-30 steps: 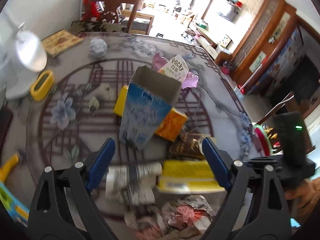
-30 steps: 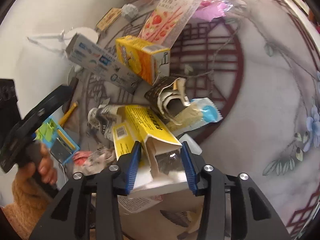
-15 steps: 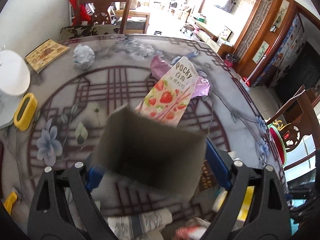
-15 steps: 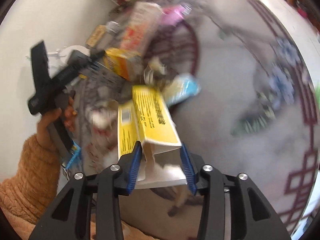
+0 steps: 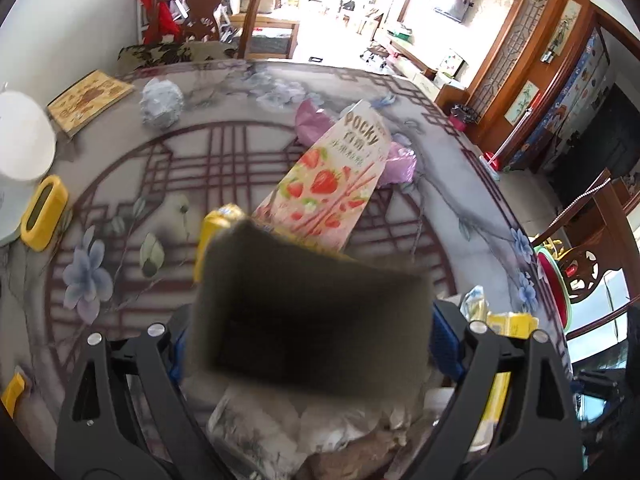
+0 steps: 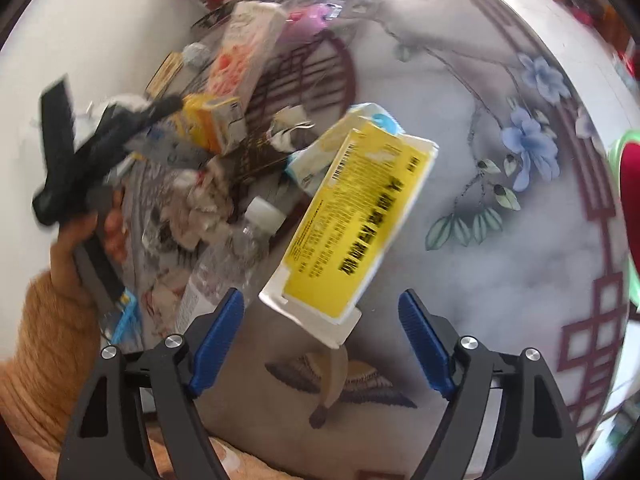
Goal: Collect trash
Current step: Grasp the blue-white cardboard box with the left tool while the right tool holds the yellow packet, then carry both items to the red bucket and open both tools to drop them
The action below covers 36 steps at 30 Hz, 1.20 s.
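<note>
Trash lay heaped on my side of the table (image 6: 500,240), and the nearest piece was a yellow carton (image 6: 356,216). My right claw (image 6: 320,340) had just been opening: a second earlier it pinched that carton, and by now the carton lay slanted between the spread blue pads (image 6: 218,338), touching neither. Just past it were a clear bottle (image 6: 236,248), crumpled wrappers (image 6: 200,204) and a small yellow box (image 6: 212,120).

On my left, the left claw (image 5: 308,344) stood wide, and a blurred open box (image 5: 312,308) filled the gap between its pads (image 5: 444,340). I could not tell whether they pressed on it. A second before, that box stood farther off with its blue printed side showing; now only its dark mouth faced the camera, hiding most of the heap. From the right camera I saw a hand (image 6: 86,240) in an orange sleeve (image 6: 44,360) gripping that tool.

Beyond the box lay a strawberry stick-biscuit box (image 5: 340,184), purple foil (image 5: 396,160) under it, a paper ball (image 5: 162,100) and a patterned book (image 5: 90,100). The tabletop bore a marbled print with blue flowers and maroon lattice. Behind it stood a wooden chair (image 5: 236,20) and a bright room with wooden cabinets (image 5: 532,68).
</note>
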{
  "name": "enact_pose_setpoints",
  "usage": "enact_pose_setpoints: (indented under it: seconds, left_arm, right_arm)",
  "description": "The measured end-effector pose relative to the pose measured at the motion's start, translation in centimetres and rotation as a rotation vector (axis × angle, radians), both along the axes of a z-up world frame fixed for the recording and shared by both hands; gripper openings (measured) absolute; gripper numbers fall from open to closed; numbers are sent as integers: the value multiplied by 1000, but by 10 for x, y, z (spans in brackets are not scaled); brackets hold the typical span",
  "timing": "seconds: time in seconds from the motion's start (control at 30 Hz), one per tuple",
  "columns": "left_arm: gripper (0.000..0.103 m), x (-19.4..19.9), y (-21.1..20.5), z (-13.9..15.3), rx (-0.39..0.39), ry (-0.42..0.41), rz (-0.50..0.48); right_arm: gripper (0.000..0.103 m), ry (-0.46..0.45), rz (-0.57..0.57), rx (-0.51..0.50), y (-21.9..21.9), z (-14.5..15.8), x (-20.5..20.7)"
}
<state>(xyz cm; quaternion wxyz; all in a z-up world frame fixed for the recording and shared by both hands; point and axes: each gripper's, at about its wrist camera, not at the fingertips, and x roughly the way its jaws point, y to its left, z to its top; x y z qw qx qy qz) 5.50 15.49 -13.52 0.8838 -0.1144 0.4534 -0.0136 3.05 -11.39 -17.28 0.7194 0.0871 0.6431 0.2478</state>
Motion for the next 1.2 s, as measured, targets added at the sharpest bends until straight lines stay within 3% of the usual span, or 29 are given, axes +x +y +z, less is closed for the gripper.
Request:
enact_pose_setpoints:
  seconds: [0.27, 0.4, 0.43, 0.5, 0.63, 0.7, 0.77, 1.0, 1.2]
  left_arm:
    - [88, -14, 20, -9, -23, 23, 60]
    - [87, -6, 18, -11, -27, 18, 58]
    - [84, -5, 17, -11, -26, 13, 54]
    - [54, -4, 13, -11, -7, 14, 48]
    - [52, -8, 13, -10, -16, 2, 50]
    - [52, -12, 13, -4, -15, -14, 61]
    - [52, -17, 14, 6, -27, -37, 77]
    - [52, -32, 1, 41, -98, -106, 91]
    - [52, -35, -33, 59, -146, -123, 27]
  right_arm:
    - [78, 135, -111, 46, -6, -30, 21]
    - [78, 126, -99, 27, 3, -31, 25]
    - [78, 120, -93, 21, 5, -31, 26]
    - [78, 118, -90, 10, 9, -33, 27]
    - [77, 118, -100, 7, 10, -38, 29]
    - [73, 98, -95, 1, 9, -35, 29]
    - [42, 87, -75, -1, 13, -34, 33]
    - [37, -6, -42, 28, 14, -5, 29]
    - [37, -95, -27, 54, 3, 23, 21]
